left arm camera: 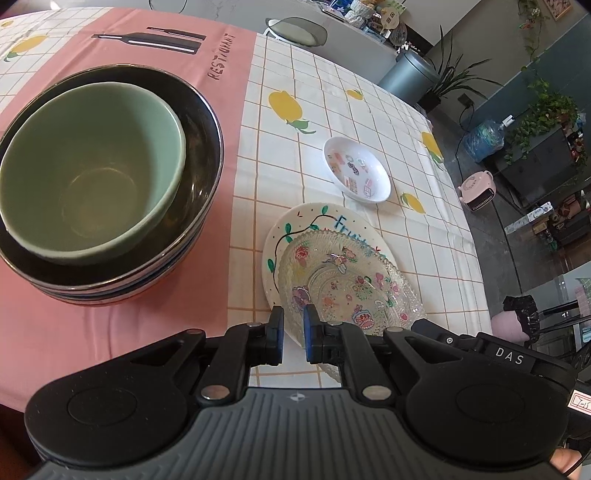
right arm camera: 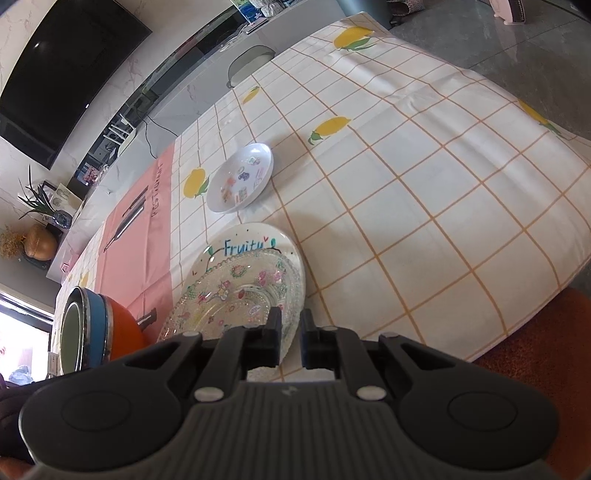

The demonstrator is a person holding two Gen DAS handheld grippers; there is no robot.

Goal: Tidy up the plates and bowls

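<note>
A clear glass plate with painted flowers (left arm camera: 347, 291) lies on a white "Fruity" plate (left arm camera: 306, 225) on the checked tablecloth. My left gripper (left arm camera: 293, 325) sits at the glass plate's near rim, its jaws a narrow gap apart with the rim between them. My right gripper (right arm camera: 290, 328) straddles the same glass plate (right arm camera: 236, 291) at its right rim, jaws a small gap apart. The white plate (right arm camera: 255, 240) shows beneath. A small white dish with stickers (left arm camera: 356, 170) (right arm camera: 240, 177) lies farther off. A green bowl (left arm camera: 88, 170) sits nested in stacked dark bowls (left arm camera: 199, 122).
The bowl stack, orange and blue outside (right arm camera: 107, 325), stands on a pink table runner (left arm camera: 74, 332). The table edge (right arm camera: 517, 332) drops to an orange rug at the right. A chair (left arm camera: 295, 31) stands at the far side.
</note>
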